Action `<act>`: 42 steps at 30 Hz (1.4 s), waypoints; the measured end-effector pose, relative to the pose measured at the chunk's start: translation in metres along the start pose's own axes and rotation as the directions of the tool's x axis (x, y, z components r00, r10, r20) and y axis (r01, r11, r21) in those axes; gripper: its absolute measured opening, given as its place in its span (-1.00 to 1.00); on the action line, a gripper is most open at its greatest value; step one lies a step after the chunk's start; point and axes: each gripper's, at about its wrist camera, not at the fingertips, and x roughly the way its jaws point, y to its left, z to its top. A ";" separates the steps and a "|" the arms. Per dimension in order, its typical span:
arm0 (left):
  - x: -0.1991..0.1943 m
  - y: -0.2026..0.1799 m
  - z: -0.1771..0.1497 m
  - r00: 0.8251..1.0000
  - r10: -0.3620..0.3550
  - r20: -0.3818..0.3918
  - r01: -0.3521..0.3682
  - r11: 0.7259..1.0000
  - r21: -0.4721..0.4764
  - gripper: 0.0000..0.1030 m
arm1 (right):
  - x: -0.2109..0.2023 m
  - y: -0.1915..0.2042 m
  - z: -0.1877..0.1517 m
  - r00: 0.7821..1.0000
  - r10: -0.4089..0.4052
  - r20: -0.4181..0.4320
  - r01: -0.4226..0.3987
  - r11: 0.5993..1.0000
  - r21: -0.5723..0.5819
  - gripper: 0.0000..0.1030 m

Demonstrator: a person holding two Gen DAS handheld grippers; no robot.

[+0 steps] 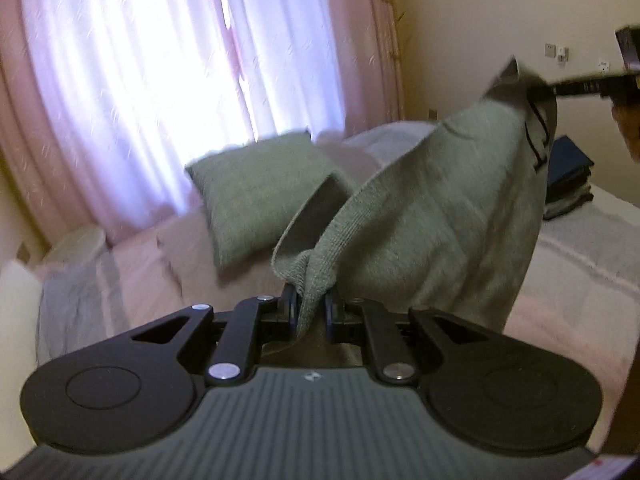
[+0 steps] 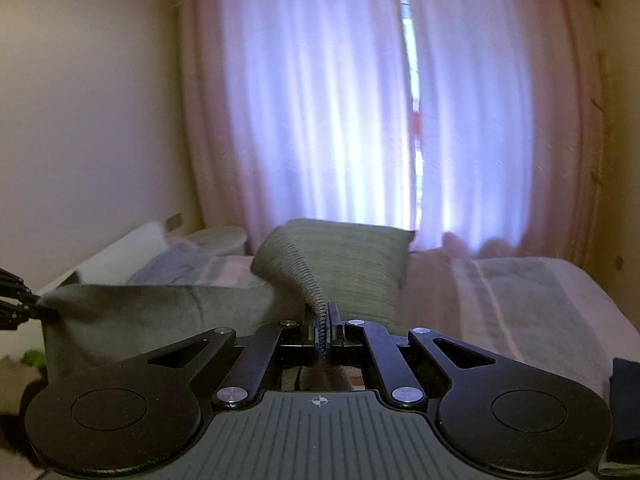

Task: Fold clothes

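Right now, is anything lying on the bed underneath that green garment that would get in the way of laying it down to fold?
Possibly. The green garment hangs above the bed, held by both grippers. A green cushion sits behind it and a dark folded stack lies off to the side. The bed directly beneath is hidden.

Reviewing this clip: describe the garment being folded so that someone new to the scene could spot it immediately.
Start at the bed before the pink curtains. Above it, the grey-green knit garment hangs stretched between the left gripper and right gripper, both jaws shut on its ribbed edge. Unlike the similarly coloured cushion resting behind, it is held in the air.
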 end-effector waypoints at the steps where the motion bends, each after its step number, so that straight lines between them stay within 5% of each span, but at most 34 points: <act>1: -0.005 -0.005 0.016 1.000 0.006 0.017 -0.007 1.000 0.014 -0.81 | -0.007 -0.003 0.001 1.000 0.001 0.015 -0.001 1.000 0.004 -1.00; 7: 0.007 -0.003 0.103 0.989 0.115 0.094 -0.119 0.992 0.040 -0.82 | 0.019 -0.051 0.093 0.986 0.077 0.149 -0.069 0.996 -0.055 -1.00; 11: -0.031 -0.028 0.137 0.973 0.177 0.149 -0.184 0.982 0.037 -0.82 | -0.017 -0.062 0.125 0.962 0.144 0.231 -0.113 0.983 -0.145 -1.00; 14: -0.063 -0.058 0.133 0.970 0.169 0.172 -0.182 0.982 0.059 -0.82 | -0.067 -0.062 0.115 0.953 0.146 0.264 -0.099 0.978 -0.185 -1.00; 19: -0.099 -0.133 0.075 0.986 0.057 0.154 -0.075 0.991 0.114 -0.81 | -0.155 -0.067 0.028 0.966 0.057 0.253 -0.010 0.983 -0.182 -1.00; 24: -0.116 -0.230 -0.041 0.986 -0.161 0.050 0.155 0.982 0.108 -0.81 | -0.243 -0.044 -0.134 0.987 -0.133 0.091 0.139 0.988 -0.064 -1.00; 26: -0.112 -0.259 -0.099 0.960 -0.277 -0.045 0.279 0.959 0.045 -0.79 | -0.272 -0.038 -0.194 0.978 -0.206 -0.042 0.203 0.978 -0.049 -0.99; 28: -0.102 -0.284 -0.150 0.919 -0.356 -0.168 0.359 0.933 -0.009 -0.79 | -0.294 -0.037 -0.249 0.944 -0.269 -0.190 0.272 0.962 -0.007 -0.84; 31: -0.095 -0.306 -0.210 0.865 -0.382 -0.326 0.378 0.922 -0.080 -0.74 | -0.329 -0.033 -0.309 0.885 -0.348 -0.311 0.364 0.931 -0.006 -0.11; 32: -0.089 -0.306 -0.229 0.840 -0.390 -0.377 0.369 0.920 -0.128 -0.74 | -0.332 -0.035 -0.311 0.876 -0.359 -0.323 0.382 0.924 0.008 -0.03; 34: -0.082 -0.306 -0.245 0.825 -0.385 -0.415 0.356 0.923 -0.148 -0.74 | -0.358 -0.044 -0.318 0.865 -0.366 -0.342 0.405 0.913 0.046 -0.03; 40: -0.069 -0.288 -0.247 0.867 -0.315 -0.385 0.280 0.949 -0.147 -0.63 | -0.358 -0.025 -0.319 0.886 -0.334 -0.323 0.368 0.928 0.051 0.02; 42: -0.046 -0.280 -0.233 0.887 -0.283 -0.364 0.243 0.958 -0.152 -0.56 | -0.314 -0.038 -0.314 0.897 -0.305 -0.321 0.333 0.942 0.035 0.05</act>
